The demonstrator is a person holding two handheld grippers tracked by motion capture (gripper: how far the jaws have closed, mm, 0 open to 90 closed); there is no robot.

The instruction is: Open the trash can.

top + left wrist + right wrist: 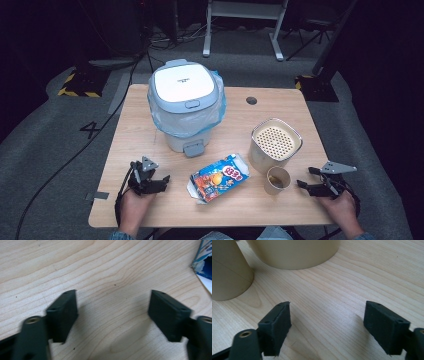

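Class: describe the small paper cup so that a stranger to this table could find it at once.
Start at the white lidded bin with a blue bag. To its right stands a beige tub with a perforated lid. The small tan paper cup touches its front, open-topped with brown residue inside.

Wooden table (150,200) on grey carpet floor (45,150); beyond its far edge, white frame legs (240,30) and loose black cables (170,40); off its far corners, dark stands on yellow-and-black striped bases (80,82); room behind it dim, table itself brightly lit.
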